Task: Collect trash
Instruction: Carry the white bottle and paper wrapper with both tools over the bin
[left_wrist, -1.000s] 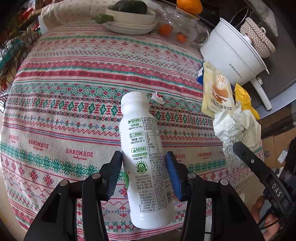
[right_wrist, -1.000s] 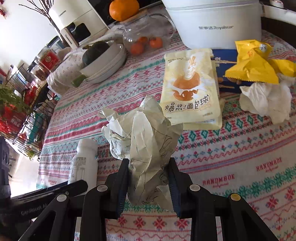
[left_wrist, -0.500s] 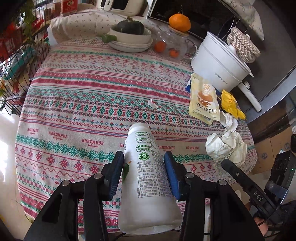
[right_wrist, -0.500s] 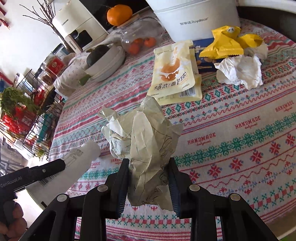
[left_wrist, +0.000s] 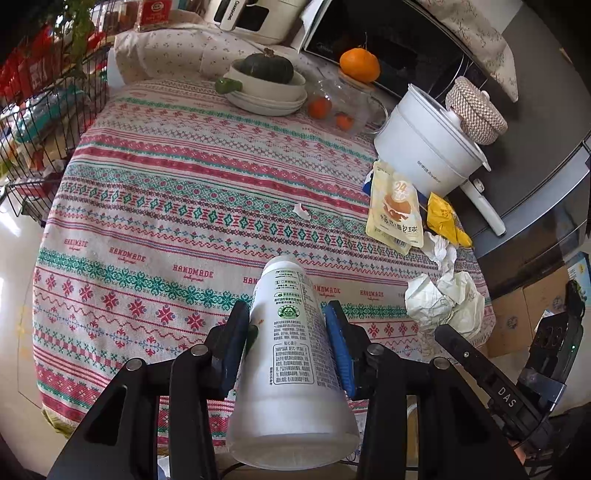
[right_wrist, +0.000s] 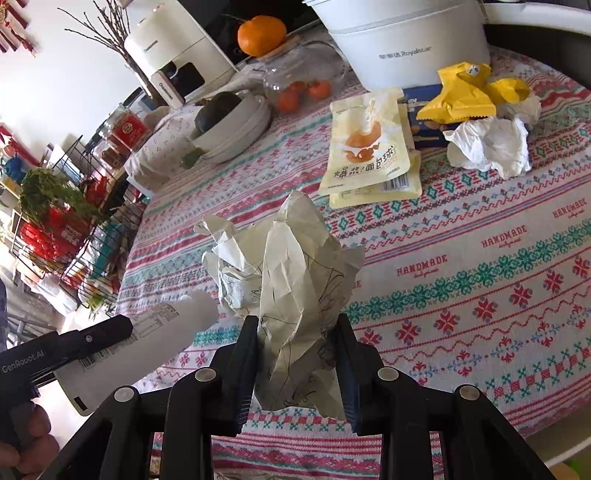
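Observation:
My left gripper is shut on a white plastic bottle with green printed labels, lifted off the patterned tablecloth; the same bottle shows at the lower left of the right wrist view. My right gripper is shut on a crumpled cream paper wad, also seen in the left wrist view as the paper wad. On the cloth lie a cream snack pouch, a yellow wrapper, a white crumpled tissue and a tiny paper scrap.
A white electric pot, a glass jar with small oranges, a bowl with a dark squash and a white appliance stand at the far side. Wire racks flank the table's left. Cardboard boxes sit right.
Both grippers have pulled back and up from the table with their loads; the bottle has left the cloth and tilted, and the table looks smaller and farther in both views.

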